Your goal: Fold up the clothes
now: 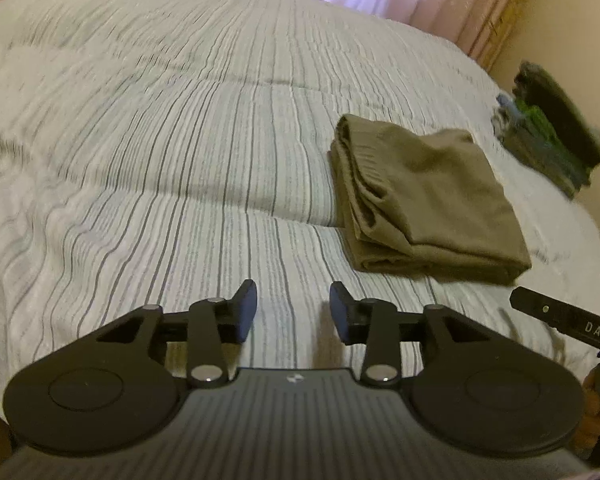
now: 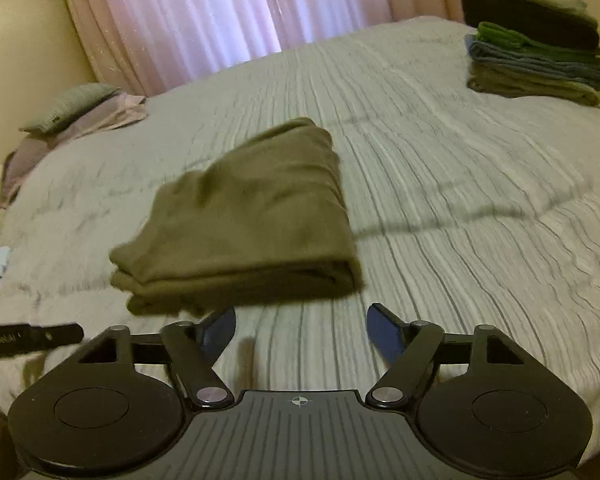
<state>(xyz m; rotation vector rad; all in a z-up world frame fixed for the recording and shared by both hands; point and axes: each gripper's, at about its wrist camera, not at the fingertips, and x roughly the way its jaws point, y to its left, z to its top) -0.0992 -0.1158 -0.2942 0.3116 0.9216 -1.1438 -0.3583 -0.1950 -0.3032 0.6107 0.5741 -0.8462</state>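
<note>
Two handheld grippers hover low over a bed, each seen from its own wrist camera; the left gripper [image 1: 293, 310] has matte black linkage arms with silver pivot pins and dark blue pads, its jaws parted by a moderate gap with nothing between them; the right gripper [image 2: 301, 332] is built the same, its jaws spread wider, also holding nothing. The bedspread [image 1: 160, 140] is pale grey-white with thin dark stripes running lengthwise, its surface softly rumpled and crossed by shallow quilted creases. One olive-brown garment [image 2: 244, 220] lies folded into a thick, roughly rectangular bundle of several layers; the fabric looks soft and matte, with a ribbed edge showing along one side in the left view [image 1: 424, 204]. It rests on the bedspread just ahead of the right gripper's fingers, and ahead and to the right of the left gripper, touching neither. A stack of folded clothes [image 2: 536, 48] sits at the far right of the bed, well apart from the garment, in layers of olive, grey-blue, bright green and near-black. A grey-green pillow [image 2: 70, 106] rests on mauve cloth at the far left edge; sheer pink curtains [image 2: 220, 12] hang in vertical pleats behind the bed, against a cream wall.
</note>
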